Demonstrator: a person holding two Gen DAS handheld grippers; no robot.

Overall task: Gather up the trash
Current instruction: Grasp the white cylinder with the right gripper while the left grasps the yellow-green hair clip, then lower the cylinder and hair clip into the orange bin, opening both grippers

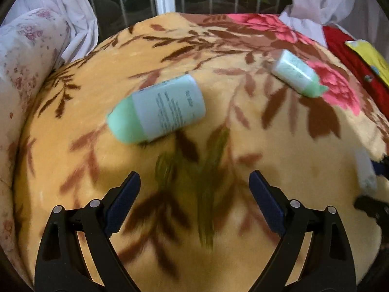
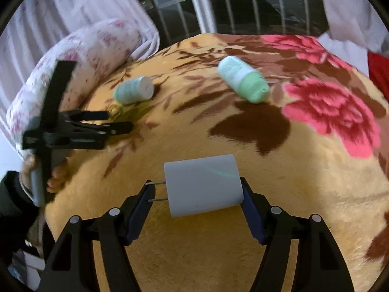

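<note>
Fuzzy yellow floral blanket (image 1: 279,170) as landmark: right gripper (image 2: 197,196) clamping white plug-in charger block (image 2: 203,185) above it, ready for disposal; left gripper (image 1: 195,202) wide, empty, nearing closest mint-green plastic bottle (image 1: 158,108).

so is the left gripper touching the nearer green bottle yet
Apart. The left wrist view shows the left gripper open, bare blanket between its fingertips and the green bottle.

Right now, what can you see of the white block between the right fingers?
The white block is a smooth, matte, plastic-looking box with rounded edges, like a plug adapter: two thin metal prongs stick out of its left end. It lies crosswise, slightly tilted, in the right gripper. The prong tips meet one finger and the flat end meets the other. A faint green streak crosses its top. Whether it rests on the blanket is unclear.
</note>
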